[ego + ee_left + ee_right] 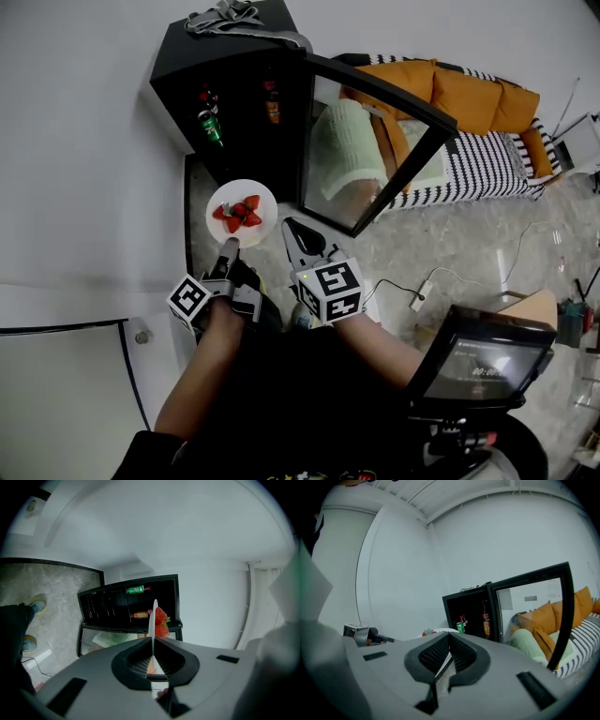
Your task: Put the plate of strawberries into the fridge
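Observation:
A white plate [260, 194] carrying several red strawberries [240, 214] hangs in front of the open black fridge [178, 70], below its opening. My left gripper [230, 247] is shut on the plate's near rim. In the left gripper view the plate [153, 617] shows edge-on between the jaws, with strawberries [161, 621] on its right side and the left gripper [152, 643] clamped on it. Just right of the plate, my right gripper [289, 227] is shut and holds nothing. From the right gripper [449, 652] the plate [443, 631] shows at the left.
The fridge's glass door [375, 155] stands open to the right. A green bottle [212, 127] and an orange bottle [273, 109] stand inside. A striped sofa with orange cushions [469, 94] is behind. A cable and plug [419, 299] lie on the stone floor.

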